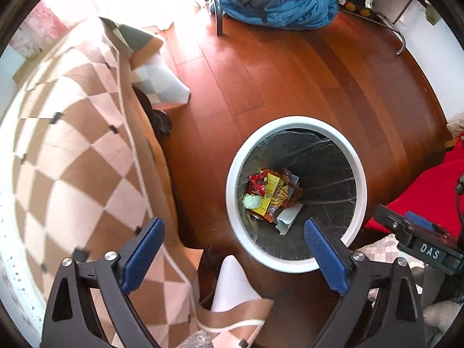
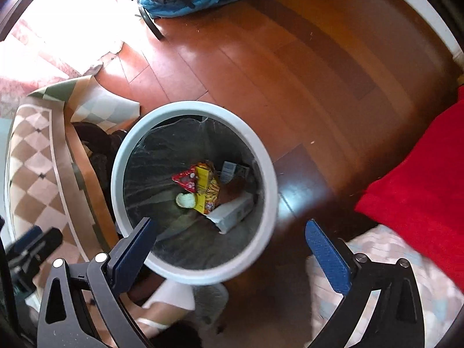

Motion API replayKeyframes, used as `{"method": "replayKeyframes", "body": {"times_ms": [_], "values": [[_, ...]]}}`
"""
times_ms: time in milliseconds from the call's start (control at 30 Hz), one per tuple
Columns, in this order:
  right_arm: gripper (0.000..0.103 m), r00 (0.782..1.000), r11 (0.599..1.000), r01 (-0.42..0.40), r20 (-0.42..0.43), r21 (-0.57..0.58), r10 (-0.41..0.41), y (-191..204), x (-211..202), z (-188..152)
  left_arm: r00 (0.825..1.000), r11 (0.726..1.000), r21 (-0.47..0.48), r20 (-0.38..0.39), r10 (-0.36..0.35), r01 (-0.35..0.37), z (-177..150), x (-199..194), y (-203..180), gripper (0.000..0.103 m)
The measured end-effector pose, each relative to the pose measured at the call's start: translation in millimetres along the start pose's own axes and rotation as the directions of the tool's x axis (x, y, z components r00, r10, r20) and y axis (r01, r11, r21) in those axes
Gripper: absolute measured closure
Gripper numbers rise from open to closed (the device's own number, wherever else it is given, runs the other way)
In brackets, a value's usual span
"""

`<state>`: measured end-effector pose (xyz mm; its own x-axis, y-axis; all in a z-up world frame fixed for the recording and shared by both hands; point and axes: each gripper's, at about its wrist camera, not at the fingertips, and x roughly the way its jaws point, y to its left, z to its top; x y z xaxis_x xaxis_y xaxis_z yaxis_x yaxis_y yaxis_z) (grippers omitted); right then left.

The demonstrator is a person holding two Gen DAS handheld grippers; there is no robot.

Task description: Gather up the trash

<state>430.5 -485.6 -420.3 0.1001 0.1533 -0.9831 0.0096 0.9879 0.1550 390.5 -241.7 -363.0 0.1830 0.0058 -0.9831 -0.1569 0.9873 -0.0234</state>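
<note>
Blue-padded fingers (image 1: 143,256) of the left gripper (image 1: 235,258) stand wide apart and hold nothing, hovering above the near rim of the white bin (image 1: 232,179), which sits on the wooden floor (image 1: 275,66) just right of the checked cloth (image 1: 58,159) that drapes off the bench edge. Over on the right gripper (image 2: 232,256), the fingers (image 2: 327,258) are likewise spread wide and empty, with the bin just far-left of centre and a red blanket (image 2: 420,179) to the right. Trash (image 1: 271,195), wrappers and a small white carton, lies at the bottom of the dark liner. Judging from this, the drop looks done, so the good move is to lift both grippers clear of the rim without snagging the liner, then scan the cloth and floor for any remaining piece.
</note>
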Motion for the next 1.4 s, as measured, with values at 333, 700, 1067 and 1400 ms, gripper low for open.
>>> {"method": "replayKeyframes", "body": {"times_ms": [333, 700, 1067, 1400], "values": [[0.0, 0.996, 0.998, -0.022, 0.081, -0.052, 0.026, 14, -99, -52, 0.995, 1.0, 0.023, 0.101, -0.003, 0.001, -35, -87, 1, 0.005], [0.0, 0.974, 0.985, -0.119, 0.179, -0.124, 0.14, 39, -233, -112, 0.969, 0.992, 0.053, 0.213, -0.121, 0.112, -80, -210, 15, 0.005], [0.0, 0.937, 0.948, -0.232, 0.211, -0.216, 0.278, 66, -348, -175, 0.932, 0.963, 0.098, 0.246, -0.268, 0.251, -126, -300, 34, 0.005], [0.0, 0.918, 0.92, -0.276, 0.207, -0.277, 0.337, 80, -399, -202, 0.906, 0.95, 0.117, 0.285, -0.312, 0.29, -148, -346, 51, 0.005]]}}
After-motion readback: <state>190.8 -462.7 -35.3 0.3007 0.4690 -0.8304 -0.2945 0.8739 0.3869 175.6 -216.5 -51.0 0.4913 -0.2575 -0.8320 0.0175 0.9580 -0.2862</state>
